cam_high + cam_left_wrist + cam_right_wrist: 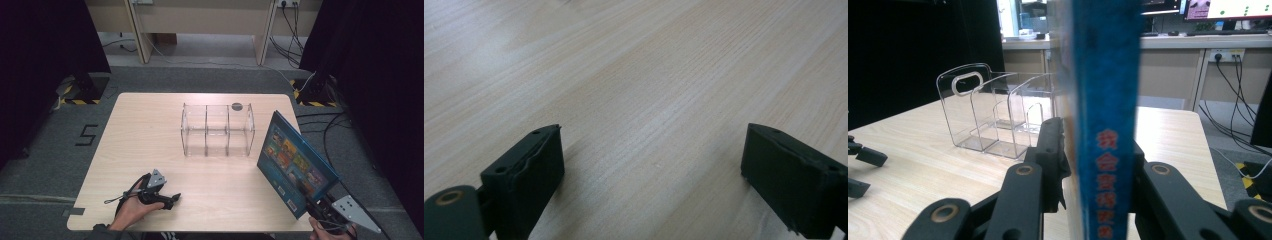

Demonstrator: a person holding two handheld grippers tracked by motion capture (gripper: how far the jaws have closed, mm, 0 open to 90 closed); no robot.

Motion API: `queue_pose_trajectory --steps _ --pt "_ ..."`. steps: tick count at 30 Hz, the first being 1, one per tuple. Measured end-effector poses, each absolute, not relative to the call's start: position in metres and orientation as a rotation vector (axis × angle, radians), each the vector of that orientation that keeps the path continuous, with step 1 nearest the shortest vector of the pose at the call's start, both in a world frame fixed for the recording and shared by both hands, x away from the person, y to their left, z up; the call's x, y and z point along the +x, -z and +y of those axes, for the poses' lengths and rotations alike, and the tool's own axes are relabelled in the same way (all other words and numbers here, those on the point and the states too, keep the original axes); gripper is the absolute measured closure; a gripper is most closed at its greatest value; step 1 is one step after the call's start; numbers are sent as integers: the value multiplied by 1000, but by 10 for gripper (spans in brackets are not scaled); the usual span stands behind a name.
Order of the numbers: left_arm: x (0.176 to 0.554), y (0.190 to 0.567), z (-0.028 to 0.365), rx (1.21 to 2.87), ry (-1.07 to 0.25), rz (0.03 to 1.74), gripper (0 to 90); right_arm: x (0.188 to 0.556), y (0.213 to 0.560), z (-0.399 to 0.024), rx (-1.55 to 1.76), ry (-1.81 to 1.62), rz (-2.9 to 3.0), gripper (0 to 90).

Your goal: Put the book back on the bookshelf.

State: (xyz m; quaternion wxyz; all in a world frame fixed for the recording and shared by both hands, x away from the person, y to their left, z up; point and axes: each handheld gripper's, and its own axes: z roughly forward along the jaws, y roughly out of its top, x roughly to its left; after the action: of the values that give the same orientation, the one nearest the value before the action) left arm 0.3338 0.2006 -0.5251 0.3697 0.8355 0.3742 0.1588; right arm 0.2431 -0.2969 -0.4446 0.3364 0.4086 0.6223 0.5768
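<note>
A blue picture book point(296, 162) is held up in the air over the table's right front corner, cover facing left. My right gripper point(312, 200) is shut on its lower edge; in the right gripper view the blue spine point(1105, 100) stands upright between the two black jaws. A clear acrylic rack point(218, 130) with three slots stands at the middle of the wooden table point(150, 130), also seen as the clear rack point(993, 112) left of the spine. My left gripper point(175, 200) rests low at the front left, open, with bare wood between its fingers point(524, 170).
A dark round hole point(237, 106) marks the tabletop behind the rack. Black curtains hang at both sides. Cables trail on the floor at the right, past the table edge. A desk stands beyond the far edge.
</note>
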Motion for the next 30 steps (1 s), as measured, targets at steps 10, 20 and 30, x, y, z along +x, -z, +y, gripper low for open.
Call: queue_pose_trajectory --steps 10,20,30 --pt "333 526 199 2143 -409 962 57 247 449 -296 1055 -1491 1629 727" --pt "334 526 198 2145 -410 962 41 254 455 -294 1065 -1509 1646 727" --pt "334 527 197 2149 -404 959 13 260 462 -296 1111 -1566 1654 725"
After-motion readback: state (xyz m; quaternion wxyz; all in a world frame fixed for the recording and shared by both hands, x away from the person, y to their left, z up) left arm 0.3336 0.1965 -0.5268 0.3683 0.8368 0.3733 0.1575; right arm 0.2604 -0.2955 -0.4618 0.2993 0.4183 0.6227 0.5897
